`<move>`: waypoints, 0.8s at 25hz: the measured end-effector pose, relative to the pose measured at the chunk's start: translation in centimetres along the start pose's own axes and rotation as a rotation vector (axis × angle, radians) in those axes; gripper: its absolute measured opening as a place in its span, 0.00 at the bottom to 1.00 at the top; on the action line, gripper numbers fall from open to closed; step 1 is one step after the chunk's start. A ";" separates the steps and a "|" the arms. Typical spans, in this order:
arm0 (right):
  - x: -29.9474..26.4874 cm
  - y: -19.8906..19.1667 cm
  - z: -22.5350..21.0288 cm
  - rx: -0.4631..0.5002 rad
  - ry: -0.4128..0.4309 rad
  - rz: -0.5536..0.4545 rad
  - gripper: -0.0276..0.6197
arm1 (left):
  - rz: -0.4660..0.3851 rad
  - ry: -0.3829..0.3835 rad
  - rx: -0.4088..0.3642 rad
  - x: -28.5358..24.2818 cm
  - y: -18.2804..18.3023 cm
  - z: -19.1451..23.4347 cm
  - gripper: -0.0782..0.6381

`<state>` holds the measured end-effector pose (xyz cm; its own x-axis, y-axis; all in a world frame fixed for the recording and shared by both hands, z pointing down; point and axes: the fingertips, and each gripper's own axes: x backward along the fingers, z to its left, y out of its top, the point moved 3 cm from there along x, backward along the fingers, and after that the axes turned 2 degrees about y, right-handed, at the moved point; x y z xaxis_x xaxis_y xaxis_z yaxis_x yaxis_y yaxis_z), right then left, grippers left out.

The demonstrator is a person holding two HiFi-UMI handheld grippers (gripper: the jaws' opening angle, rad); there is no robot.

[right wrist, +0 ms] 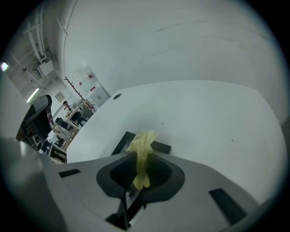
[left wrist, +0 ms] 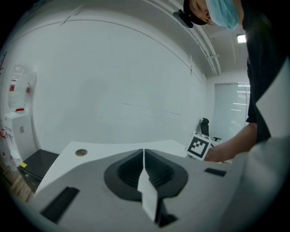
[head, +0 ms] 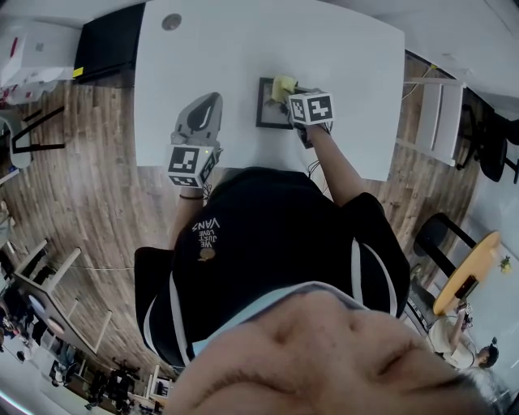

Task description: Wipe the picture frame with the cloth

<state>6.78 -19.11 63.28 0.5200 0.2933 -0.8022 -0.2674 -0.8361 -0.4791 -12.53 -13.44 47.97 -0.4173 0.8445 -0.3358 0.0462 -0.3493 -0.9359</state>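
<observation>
The left hand-held gripper (left wrist: 143, 155) has its jaws fully closed against each other, with nothing between them. It sits near the front left part of the white bench (head: 243, 49), well apart from the picture frame (head: 268, 107).

The right hand-held gripper (right wrist: 143, 157) is clamped on the yellow cloth (right wrist: 141, 144). The cloth bunches upward out of the closed jaws and hangs over the dark border of the picture frame.

View comparison:
- The head view shows the overall layout. The picture frame lies flat near the middle of the bench, and the cloth is at its upper right corner. The right hand-held gripper's marker cube (head: 310, 108) covers part of the frame's right side. This view does not show how the jaws of either hand-held gripper stand.
- The right gripper view shows the grip on the cloth directly. It shows only two dark sections of the frame, one on each side of the cloth.
- The left gripper view shows neither the frame nor the cloth. It shows the marker cube and the hand (left wrist: 223, 154) behind it at the right.
- A round grommet (head: 171, 22) is set in the far left part of the bench and shows in all three views.
</observation>
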 end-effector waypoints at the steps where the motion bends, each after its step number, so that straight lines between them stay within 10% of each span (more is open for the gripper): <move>1: 0.2 -0.2 -0.3 -0.004 -0.006 0.000 0.11 | 0.002 -0.009 -0.004 -0.2 0.0 -0.2 0.13; 20: 3.8 -2.2 -4.2 -0.080 -0.084 -0.033 0.11 | -0.007 -0.116 -0.061 -2.2 0.8 -3.2 0.13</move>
<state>12.80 -18.11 62.77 0.4566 0.3568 -0.8150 -0.1841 -0.8583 -0.4789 -8.64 -14.27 47.57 -0.5199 0.7929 -0.3179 0.0964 -0.3153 -0.9441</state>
